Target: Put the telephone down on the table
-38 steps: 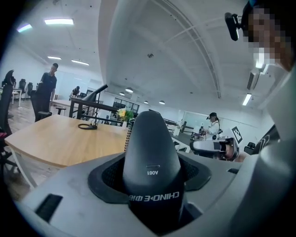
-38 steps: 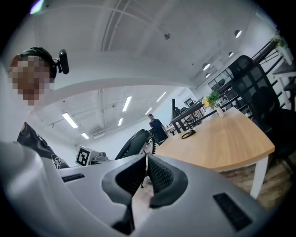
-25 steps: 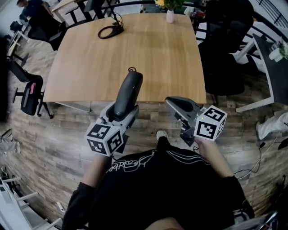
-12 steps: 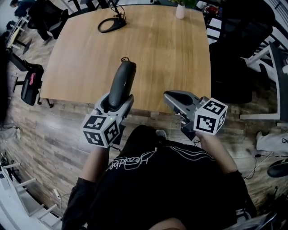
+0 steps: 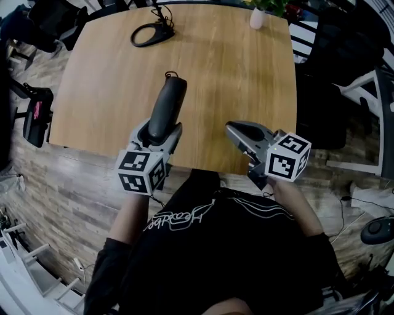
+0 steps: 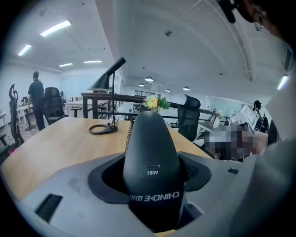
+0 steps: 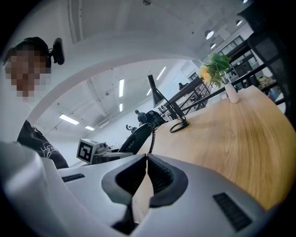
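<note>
Left gripper (image 5: 158,131), left of centre, clamps the telephone handset (image 5: 168,103); right gripper (image 5: 233,130), right of centre, jaws together, empty.

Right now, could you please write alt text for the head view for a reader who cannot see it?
The left claw grips a black telephone handset over the near edge of a wooden table. The right claw hovers beside it, shut and empty. A black lamp base and a small white vase stand at the table's far edge.
</note>
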Tool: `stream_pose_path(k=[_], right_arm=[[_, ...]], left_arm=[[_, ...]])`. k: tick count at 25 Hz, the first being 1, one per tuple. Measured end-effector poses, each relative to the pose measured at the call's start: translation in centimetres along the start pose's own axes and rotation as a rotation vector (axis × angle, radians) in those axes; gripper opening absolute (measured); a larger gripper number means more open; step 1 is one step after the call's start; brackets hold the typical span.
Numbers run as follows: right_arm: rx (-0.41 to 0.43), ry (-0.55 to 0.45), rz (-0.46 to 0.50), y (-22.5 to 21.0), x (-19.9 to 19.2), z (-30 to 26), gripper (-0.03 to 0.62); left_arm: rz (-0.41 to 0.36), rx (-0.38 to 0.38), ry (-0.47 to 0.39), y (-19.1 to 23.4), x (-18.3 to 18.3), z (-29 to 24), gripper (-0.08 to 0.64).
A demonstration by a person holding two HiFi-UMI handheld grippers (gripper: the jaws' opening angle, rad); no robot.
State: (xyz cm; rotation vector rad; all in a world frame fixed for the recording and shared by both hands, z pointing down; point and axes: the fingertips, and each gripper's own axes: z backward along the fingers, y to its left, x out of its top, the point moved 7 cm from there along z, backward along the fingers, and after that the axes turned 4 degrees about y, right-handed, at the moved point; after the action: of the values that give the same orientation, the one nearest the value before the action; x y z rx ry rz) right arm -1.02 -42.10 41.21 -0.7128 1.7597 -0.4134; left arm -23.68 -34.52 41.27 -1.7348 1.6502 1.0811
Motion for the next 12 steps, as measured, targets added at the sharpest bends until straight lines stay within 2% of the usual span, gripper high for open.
stream_pose_path(k=[2,12], right_arm=[[-0.012,0.023,-0.007,-1.1,0.5,-1.1,0.041],[-0.075,0.121,-0.062,-5.5,-0.2,-5.4,0.041]], left_arm=[[-0.016,0.006,0.020,1.2,0.4,-1.7,0.284],[0.016,-0.003,0.119,5.4,0.1,-8.8,0.284]])
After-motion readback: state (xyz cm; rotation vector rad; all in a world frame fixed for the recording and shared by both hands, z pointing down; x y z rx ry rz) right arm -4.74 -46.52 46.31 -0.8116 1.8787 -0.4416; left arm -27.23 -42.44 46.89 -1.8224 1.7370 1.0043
